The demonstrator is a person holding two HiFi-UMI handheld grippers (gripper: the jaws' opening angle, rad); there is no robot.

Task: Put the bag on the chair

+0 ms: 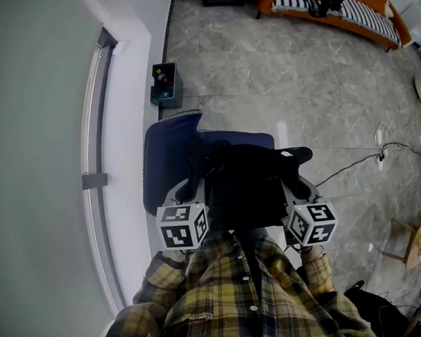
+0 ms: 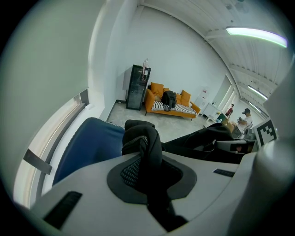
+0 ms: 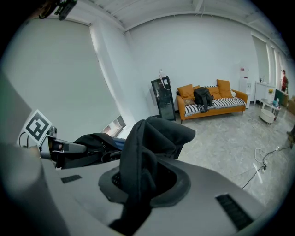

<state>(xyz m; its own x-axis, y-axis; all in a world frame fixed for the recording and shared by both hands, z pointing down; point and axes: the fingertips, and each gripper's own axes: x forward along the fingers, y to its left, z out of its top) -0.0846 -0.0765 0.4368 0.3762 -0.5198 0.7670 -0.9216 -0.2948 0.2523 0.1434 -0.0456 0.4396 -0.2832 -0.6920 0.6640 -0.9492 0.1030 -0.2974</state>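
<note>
Fingers (image 2: 78, 189) of left gripper (image 2: 145, 159), right gripper (image 3: 143, 170) clamp the bag (image 1: 243, 184), seemingly above the chair (image 1: 166, 156).

Black fabric bag (image 1: 243, 180), soft and slumped, hangs over the seat of the blue chair (image 1: 164, 156). One end is pinched in the left claw (image 2: 143, 170), the other in the right claw (image 3: 138, 179). Chair is padded w/ pale edging, next to the wall (can't tell if bag touches the seat).
</note>
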